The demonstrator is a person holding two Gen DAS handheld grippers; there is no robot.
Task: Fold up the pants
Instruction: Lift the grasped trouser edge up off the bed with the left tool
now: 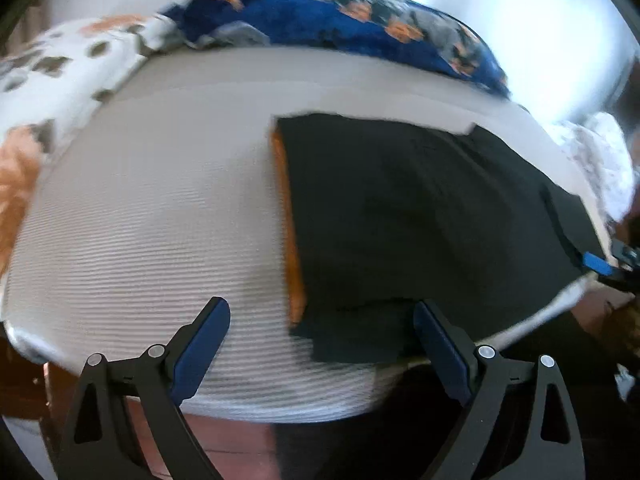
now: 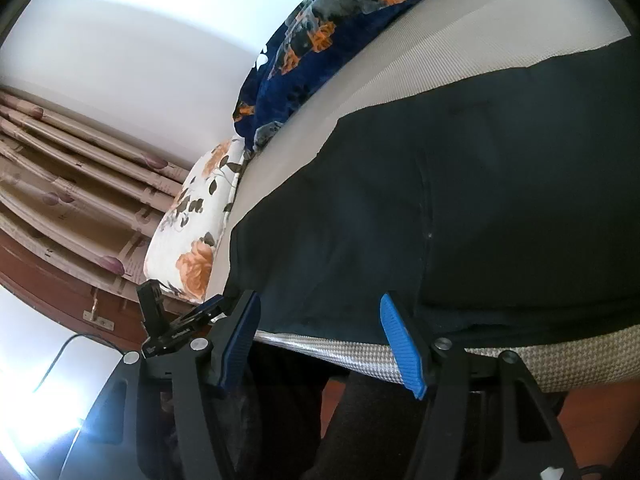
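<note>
No text can be read — only faint white lettering on the left gripper, beside the floral pillow, too small to make out.

A bed with a grey ribbed mattress stands against a white wall, a blue flowered blanket and a white flowered pillow lying along its far edges. Pleated beige curtains hang beside it, above a reddish-brown floor.

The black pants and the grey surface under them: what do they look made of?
Black pants: a thin, matte woven or knit fabric, probably; it lies limp with soft creases, no sheen. An orange lining shows along one folded edge. Grey surface: looks like a ribbed or woven textile cover over a mattress; fine parallel ridges show, and a houndstooth-like weave on its side.
</note>
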